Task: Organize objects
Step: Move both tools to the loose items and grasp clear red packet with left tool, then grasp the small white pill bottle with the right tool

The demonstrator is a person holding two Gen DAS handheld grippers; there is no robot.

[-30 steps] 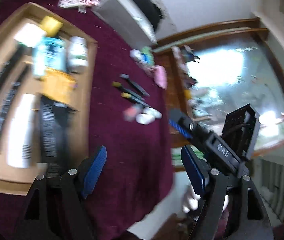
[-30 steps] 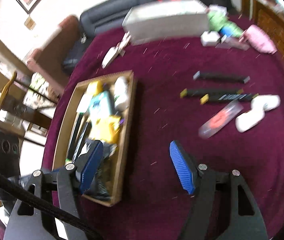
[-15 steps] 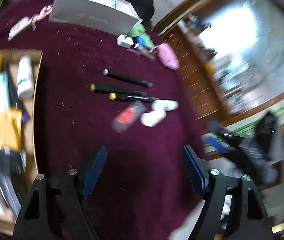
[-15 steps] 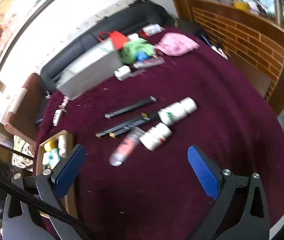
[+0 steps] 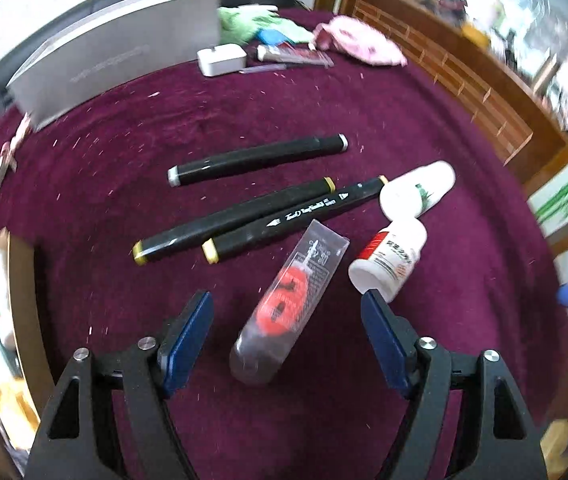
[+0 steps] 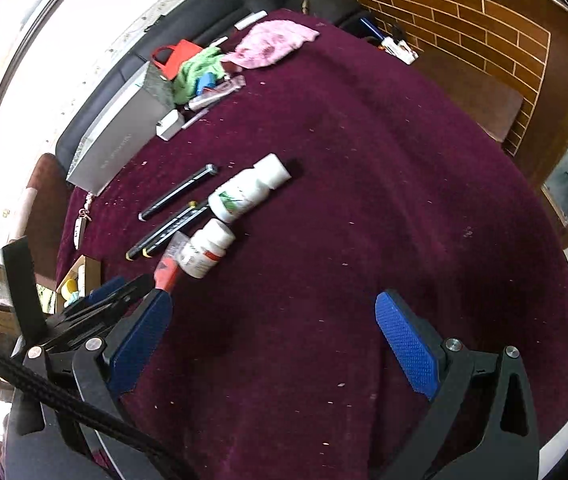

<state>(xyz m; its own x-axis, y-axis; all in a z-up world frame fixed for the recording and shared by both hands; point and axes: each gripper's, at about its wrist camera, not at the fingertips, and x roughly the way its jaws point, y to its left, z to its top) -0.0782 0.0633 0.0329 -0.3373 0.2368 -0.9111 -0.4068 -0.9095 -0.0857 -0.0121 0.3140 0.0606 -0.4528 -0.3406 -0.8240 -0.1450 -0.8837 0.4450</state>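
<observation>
Markers, bottles and a clear packet lie loose near the middle of the maroon cloth (image 5: pixel 364 112) that covers the table. We see three black markers: a grey-capped marker (image 5: pixel 258 159) lies apart, nearer the far edge, and two yellow-capped ones, the plain marker (image 5: pixel 232 220) and the printed marker (image 5: pixel 296 218), lie side by side and touching. The clear packet with a red item inside (image 5: pixel 288 304) lies just beside the printed marker, its far end against it. A white bottle with a red label (image 5: pixel 390 260) lies on its side next to the packet, and a white bottle with a green label (image 5: pixel 418 190) lies beyond it, close to the tip of the printed marker.

Our left gripper (image 5: pixel 286 336) points down over the packet, whose near end sits between the blue pads; the jaws are closing, though neither pad touches the packet. Our right gripper (image 6: pixel 272 344) hangs with its jaws spread as wide as they go over bare cloth, with nothing between them.

At the cloth's left edge we see the corner of a wooden tray (image 5: pixel 20 280) with blurred items in it. Along the far edge stand a grey box (image 5: pixel 116 52), a small white box (image 5: pixel 222 60), a green cloth (image 5: pixel 244 24) and a pink cloth (image 5: pixel 358 42).
</observation>
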